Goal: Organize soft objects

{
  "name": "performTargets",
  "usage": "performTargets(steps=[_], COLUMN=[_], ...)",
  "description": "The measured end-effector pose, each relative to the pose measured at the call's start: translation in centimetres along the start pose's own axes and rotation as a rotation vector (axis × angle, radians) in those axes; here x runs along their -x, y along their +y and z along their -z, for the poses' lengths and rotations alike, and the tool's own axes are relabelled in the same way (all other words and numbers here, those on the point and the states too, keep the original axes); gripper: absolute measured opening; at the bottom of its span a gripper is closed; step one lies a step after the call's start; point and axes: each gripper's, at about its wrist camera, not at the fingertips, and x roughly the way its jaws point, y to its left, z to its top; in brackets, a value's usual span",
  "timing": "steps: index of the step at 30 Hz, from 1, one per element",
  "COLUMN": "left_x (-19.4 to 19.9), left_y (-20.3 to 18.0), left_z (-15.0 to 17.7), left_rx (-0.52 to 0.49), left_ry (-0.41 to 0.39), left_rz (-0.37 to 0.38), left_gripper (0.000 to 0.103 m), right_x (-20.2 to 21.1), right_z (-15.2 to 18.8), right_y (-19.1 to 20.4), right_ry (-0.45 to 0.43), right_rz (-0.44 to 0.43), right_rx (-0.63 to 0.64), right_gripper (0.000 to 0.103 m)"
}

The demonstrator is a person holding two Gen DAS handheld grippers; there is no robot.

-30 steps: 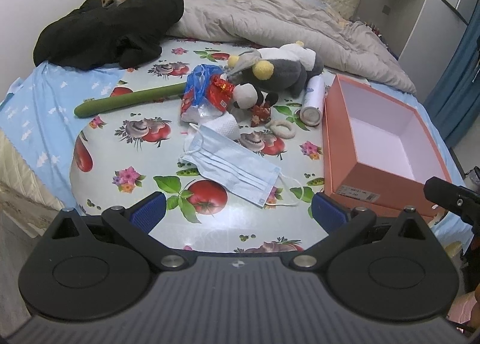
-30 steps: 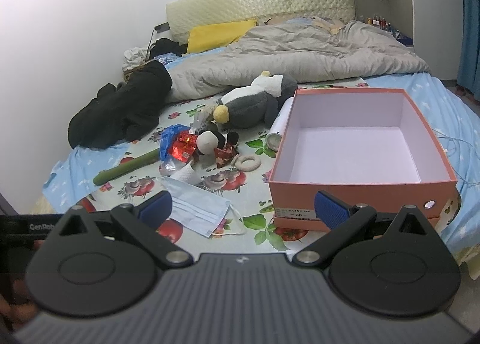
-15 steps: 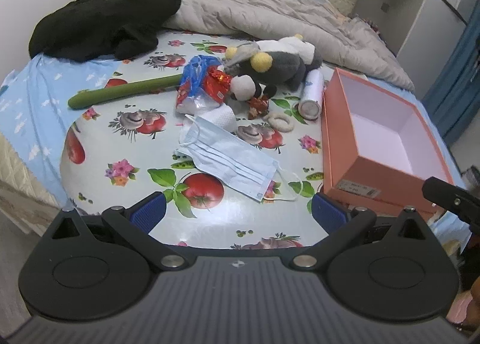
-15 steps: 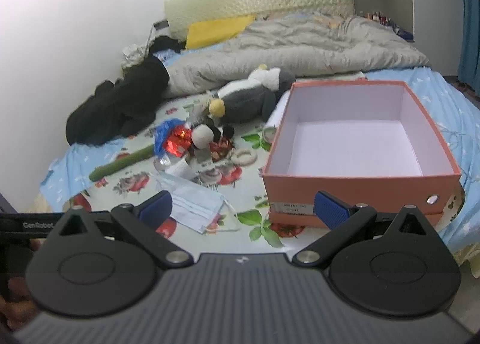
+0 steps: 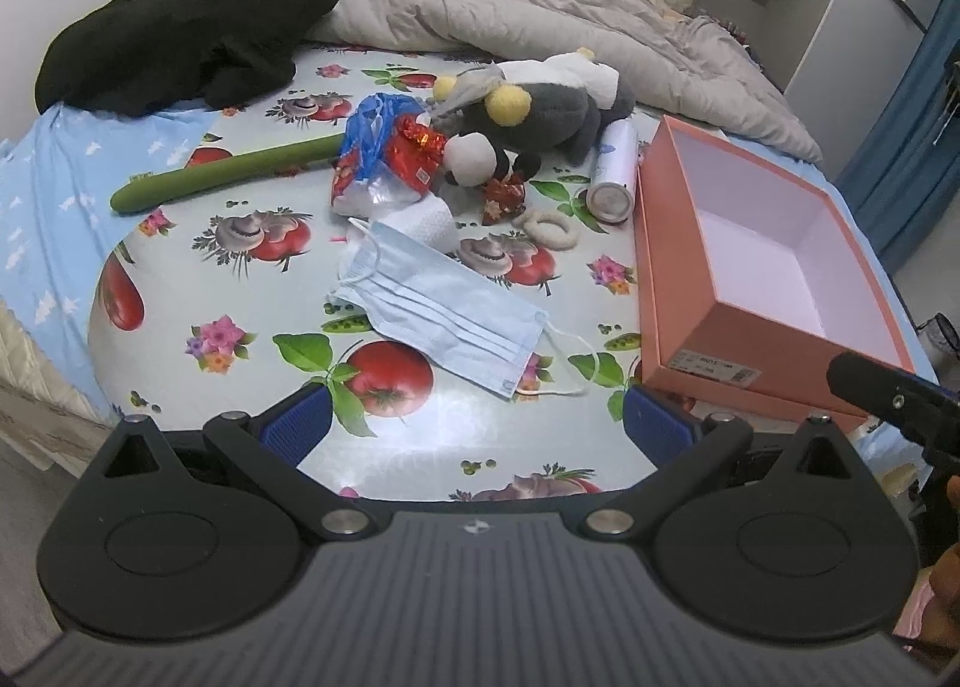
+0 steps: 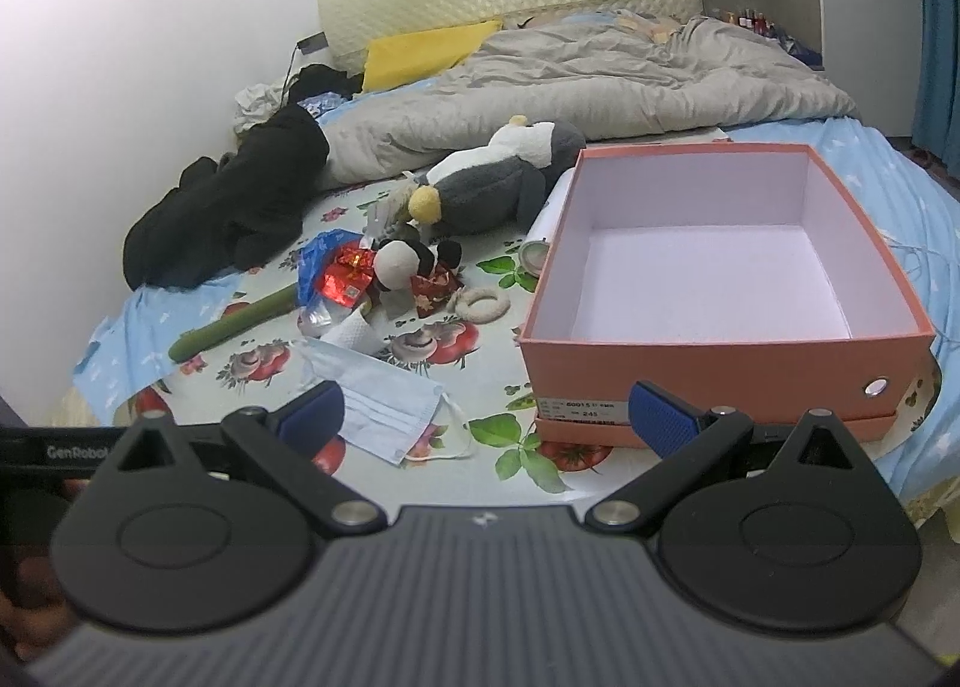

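Note:
A grey and white plush penguin (image 5: 540, 105) (image 6: 498, 183) lies on the fruit-print cloth (image 5: 240, 291), with a small black and white plush (image 5: 474, 159) (image 6: 402, 261) in front of it. A blue face mask (image 5: 438, 309) (image 6: 378, 399) lies nearest. An empty orange box (image 5: 756, 261) (image 6: 720, 279) stands at the right. My left gripper (image 5: 477, 423) is open and empty, just short of the mask. My right gripper (image 6: 486, 417) is open and empty, between the mask and the box's front wall.
A green cucumber (image 5: 222, 177), a blue and red wrapper bag (image 5: 384, 147), a paper roll (image 5: 426, 219), a white ring (image 5: 549, 225) and a spray can (image 5: 612, 171) lie on the cloth. A black garment (image 5: 192, 27) and grey quilt (image 5: 540, 3) lie behind.
Both grippers have moved a little forward over the cloth, so the objects look nearer and lower. Nothing on the bed has moved. Both stay open.

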Motion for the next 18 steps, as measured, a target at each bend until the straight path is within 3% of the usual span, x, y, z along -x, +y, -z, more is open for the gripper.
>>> performTargets(steps=[18], left_x=[-1.8], left_y=[3.7], left_z=[-0.6], left_rx=[0.034], left_ry=[0.047], left_rz=[0.022], left_gripper=[0.103], right_x=[-3.3], right_z=[-0.4], right_y=[2.3], right_ry=[0.005], right_rz=[-0.004], right_rx=[0.003], right_gripper=[0.103])
